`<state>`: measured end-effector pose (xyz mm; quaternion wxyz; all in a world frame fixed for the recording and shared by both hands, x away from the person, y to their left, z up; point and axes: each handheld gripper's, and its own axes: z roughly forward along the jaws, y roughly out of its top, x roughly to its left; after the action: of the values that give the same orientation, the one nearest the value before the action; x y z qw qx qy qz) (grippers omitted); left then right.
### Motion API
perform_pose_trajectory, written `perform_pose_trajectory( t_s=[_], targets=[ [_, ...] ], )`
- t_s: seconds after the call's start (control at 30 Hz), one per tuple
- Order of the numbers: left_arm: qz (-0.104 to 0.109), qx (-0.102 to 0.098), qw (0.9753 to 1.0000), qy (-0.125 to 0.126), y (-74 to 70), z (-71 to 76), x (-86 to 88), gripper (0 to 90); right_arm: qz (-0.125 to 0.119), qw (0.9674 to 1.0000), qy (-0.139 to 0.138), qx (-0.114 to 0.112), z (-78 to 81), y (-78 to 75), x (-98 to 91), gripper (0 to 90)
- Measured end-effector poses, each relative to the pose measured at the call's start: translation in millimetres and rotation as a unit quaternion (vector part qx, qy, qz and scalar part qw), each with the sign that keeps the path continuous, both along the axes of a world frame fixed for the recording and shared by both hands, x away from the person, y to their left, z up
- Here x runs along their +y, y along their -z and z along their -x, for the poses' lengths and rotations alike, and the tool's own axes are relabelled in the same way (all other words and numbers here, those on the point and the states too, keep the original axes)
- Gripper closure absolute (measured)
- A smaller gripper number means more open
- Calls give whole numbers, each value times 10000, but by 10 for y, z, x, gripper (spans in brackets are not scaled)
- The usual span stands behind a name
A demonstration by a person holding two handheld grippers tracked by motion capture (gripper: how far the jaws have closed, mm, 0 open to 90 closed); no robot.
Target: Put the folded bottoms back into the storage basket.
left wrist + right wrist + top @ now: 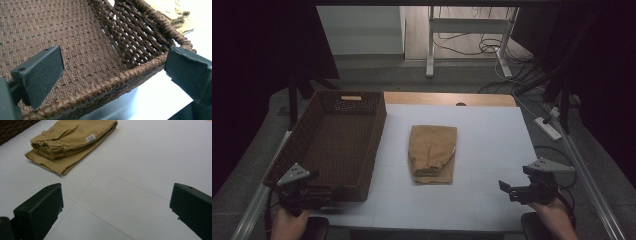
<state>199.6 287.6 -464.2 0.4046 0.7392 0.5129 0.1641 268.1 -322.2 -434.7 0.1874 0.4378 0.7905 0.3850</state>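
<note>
High view dim, corners and sides sunk in black, floor behind murky. Table (492, 150) pale grey, no glare. Both gripper views brighter: table surface washes near white beyond basket (75, 50), weave sharp, near claw bodies soft. Folded garment (72, 142) casts thin soft shadow along near edge.

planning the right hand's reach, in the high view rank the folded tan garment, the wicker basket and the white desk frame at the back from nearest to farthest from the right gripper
1. Folded tan garment: mid-table, up and left of the right gripper.
2. Wicker basket: along the table's left side, beyond the garment.
3. White desk frame: on the floor behind the table, farthest.
</note>
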Motion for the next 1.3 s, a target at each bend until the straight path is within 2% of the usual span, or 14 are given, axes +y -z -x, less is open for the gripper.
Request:
perform_pose_trajectory(
  t_s=[0.43, 0.6, 1.0, 1.2, 1.3],
  targets=[
    [128, -6, 9999, 60, -10, 6, -5, 0, 130, 9999, -108, 15, 0, 8, 32, 0],
    [70, -44, 9999, 115, -23, 9, -39, 0, 202, 9997, -118, 17, 3, 9, 48, 0],
    [118, -158, 9995, 233, -57, 13, -76, 0, 216, 9996, -154, 31, 1, 10, 53, 0],
    [211, -178, 9990, 343, -59, 6, -100, 0, 223, 9997, -135, 39, -2, 12, 55, 0],
    [158, -207, 9990, 369, -77, 10, -126, 0, 221, 9997, -122, 35, -1, 12, 55, 0]
  ],
)
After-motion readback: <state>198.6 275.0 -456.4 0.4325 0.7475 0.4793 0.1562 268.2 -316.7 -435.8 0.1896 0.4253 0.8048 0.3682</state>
